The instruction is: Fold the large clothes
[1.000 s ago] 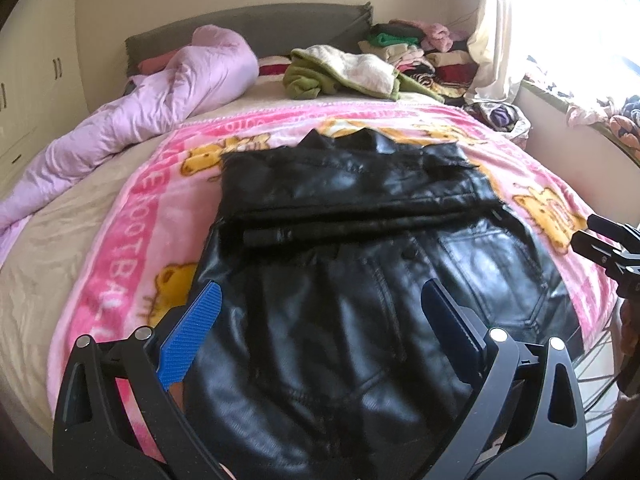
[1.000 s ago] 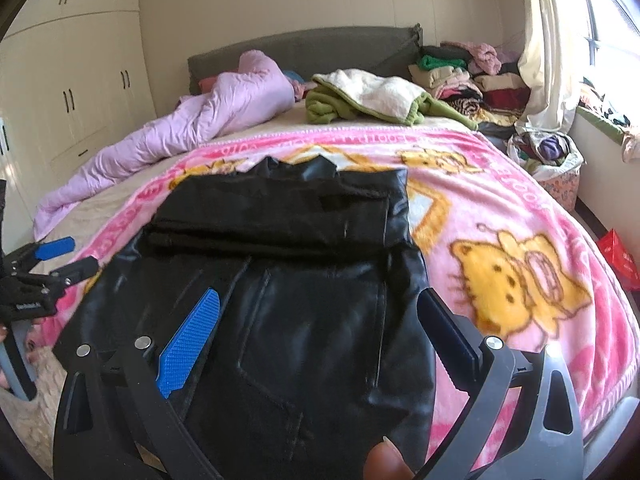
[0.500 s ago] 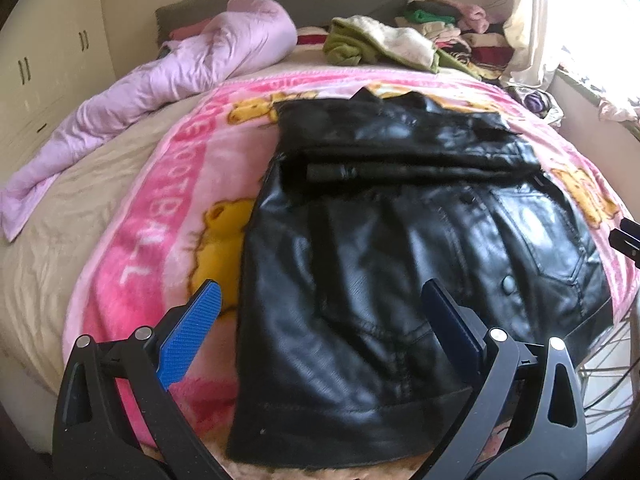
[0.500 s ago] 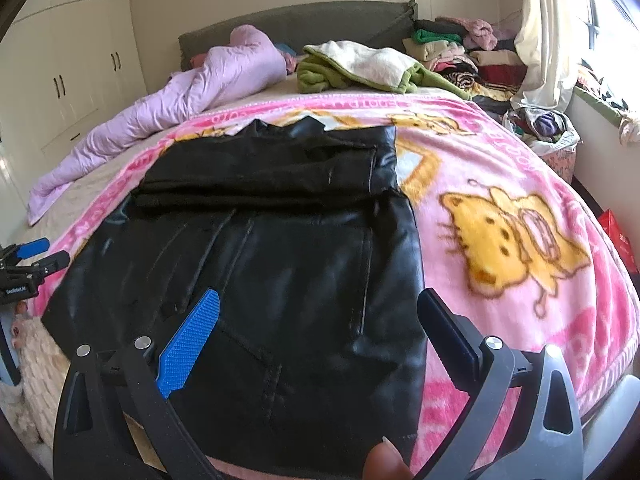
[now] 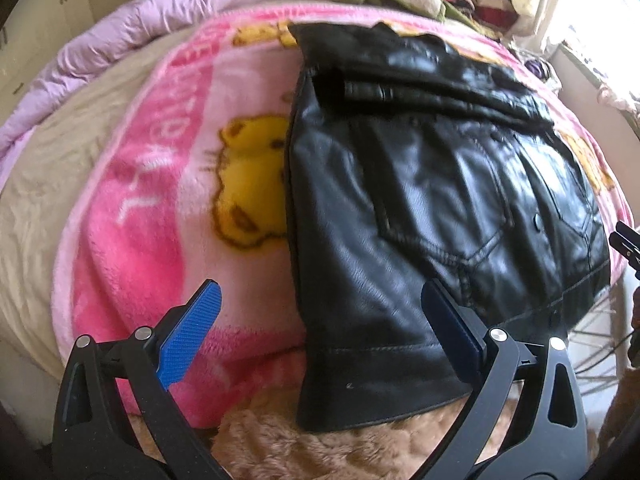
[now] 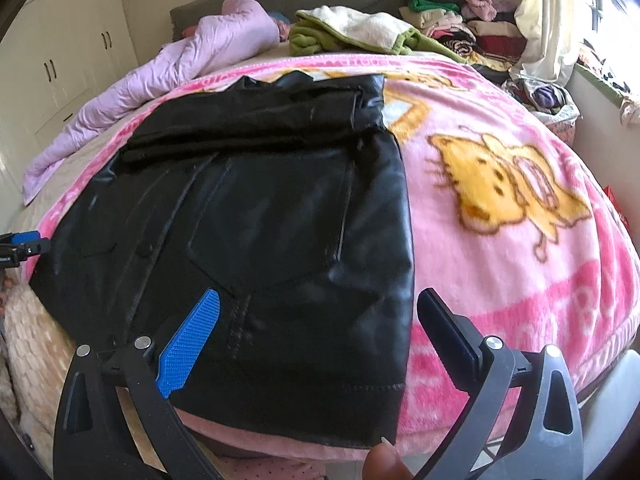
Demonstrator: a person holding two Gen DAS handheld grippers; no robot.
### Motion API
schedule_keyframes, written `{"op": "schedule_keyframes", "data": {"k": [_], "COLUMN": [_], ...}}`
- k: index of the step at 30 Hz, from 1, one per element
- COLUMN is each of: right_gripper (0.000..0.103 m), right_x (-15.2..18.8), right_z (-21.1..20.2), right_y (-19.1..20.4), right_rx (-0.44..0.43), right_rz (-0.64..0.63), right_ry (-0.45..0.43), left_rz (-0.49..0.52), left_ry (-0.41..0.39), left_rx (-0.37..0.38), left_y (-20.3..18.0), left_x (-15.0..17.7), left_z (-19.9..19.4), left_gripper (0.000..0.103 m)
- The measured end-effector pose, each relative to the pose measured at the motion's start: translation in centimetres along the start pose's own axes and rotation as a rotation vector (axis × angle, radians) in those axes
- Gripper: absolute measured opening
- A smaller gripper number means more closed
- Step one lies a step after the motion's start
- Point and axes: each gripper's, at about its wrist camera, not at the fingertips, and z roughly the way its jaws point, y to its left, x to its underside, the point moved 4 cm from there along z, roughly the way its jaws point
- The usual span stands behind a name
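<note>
A black leather jacket (image 5: 420, 184) lies flat on a pink cartoon blanket (image 5: 168, 184), its upper part folded down across the body, its hem hanging over the bed's near edge. The left gripper (image 5: 320, 332) hovers above the hem's left corner, jaws wide apart, empty. The right gripper (image 6: 316, 332) hovers over the right corner, jaws likewise spread. A lilac quilt (image 6: 168, 64) lies beyond.
</note>
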Motion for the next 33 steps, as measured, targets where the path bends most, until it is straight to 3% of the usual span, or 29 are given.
{"op": "schedule_keyframes", "data": {"k": [4, 10, 17, 20, 22, 26, 29, 33], "right_gripper": [0.099, 0.099, 0.097, 0.081, 0.079, 0.061, 0.03, 0.017], "right_x": [0.9, 2.2, 4.3, 4.9, 5.2, 5.3, 4.7, 3.4], "right_z": [0.3, 0.2, 0.6, 0.9, 1.2, 0.9, 0.1, -1.4], "right_y": [-0.6, -1.9, -3.3, -3.1, -3.0, -2.5, -2.6, -3.0], "right_rx": [-0.018, -0.046, -0.139, -0.15, -0.151, -0.181, -0.194, -0.273], "right_rz": [0.014, 0.033, 0.091, 0.078, 0.065, 0.019, -0.013, 0.022], "right_ry": [0.037, 0.085, 0.149, 0.17, 0.178, 0.172, 0.157, 0.114], "left_rz": [0.014, 0.038, 0.034, 0.05, 0.052, 0.05, 0.076, 0.102], "left_ry": [0.063, 0.107, 0.188, 0.211, 0.225, 0.222, 0.224, 0.22], "left_rx": [0.083, 0.083, 0.13, 0.131, 0.134, 0.121, 0.117, 0.133], "left_y": [-0.7, -1.0, -1.0, -1.4, -1.5, -1.5, -2.0, -2.7], "left_x": [0.2, -0.1, 0.1, 0.2, 0.2, 0.4, 0.6, 0.7], "left_z": [0.8, 2.0, 3.1, 3.4, 3.6, 3.7, 3.7, 3.8], "left_gripper": [0.094, 0.094, 0.093, 0.093, 0.09, 0.079, 0.069, 0.053]}}
